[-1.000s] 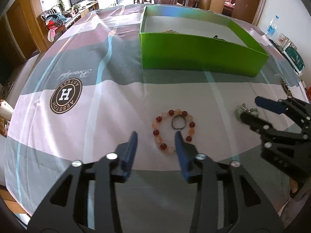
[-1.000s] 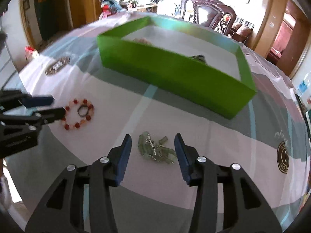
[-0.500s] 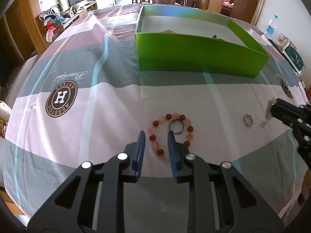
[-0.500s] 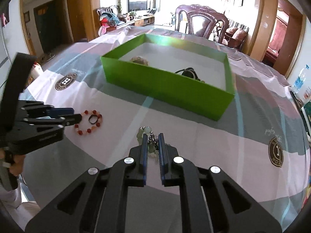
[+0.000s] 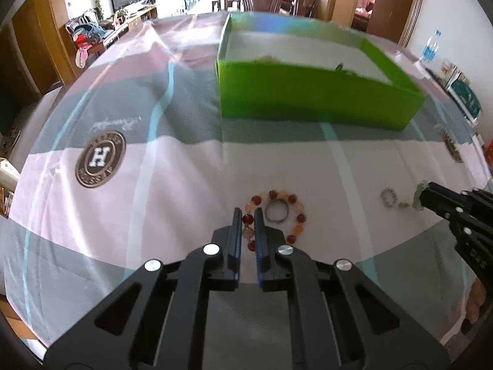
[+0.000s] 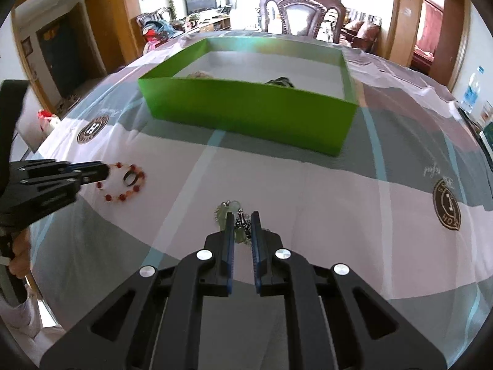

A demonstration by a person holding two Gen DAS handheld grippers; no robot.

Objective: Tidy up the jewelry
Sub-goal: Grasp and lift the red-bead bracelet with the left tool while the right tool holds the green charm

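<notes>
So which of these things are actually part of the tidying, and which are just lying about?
Part of the job:
- bead bracelet, pinched by the left gripper
- green bracelet, pinched by the right gripper
- ring inside the bead loop
- small ring
- green box, already holding some pieces

Just lying about:
- water bottle
- chair
- tablecloth

Bright daylight from far windows, blown-out bkgd, fisheye edge warp, slight motion blur

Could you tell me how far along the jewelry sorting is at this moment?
Done: some pieces already lie in the green box. In hand: the left gripper pinches the red bead bracelet, the right gripper the pale green bracelet. Left: boxing both, plus the dark ring.
</notes>
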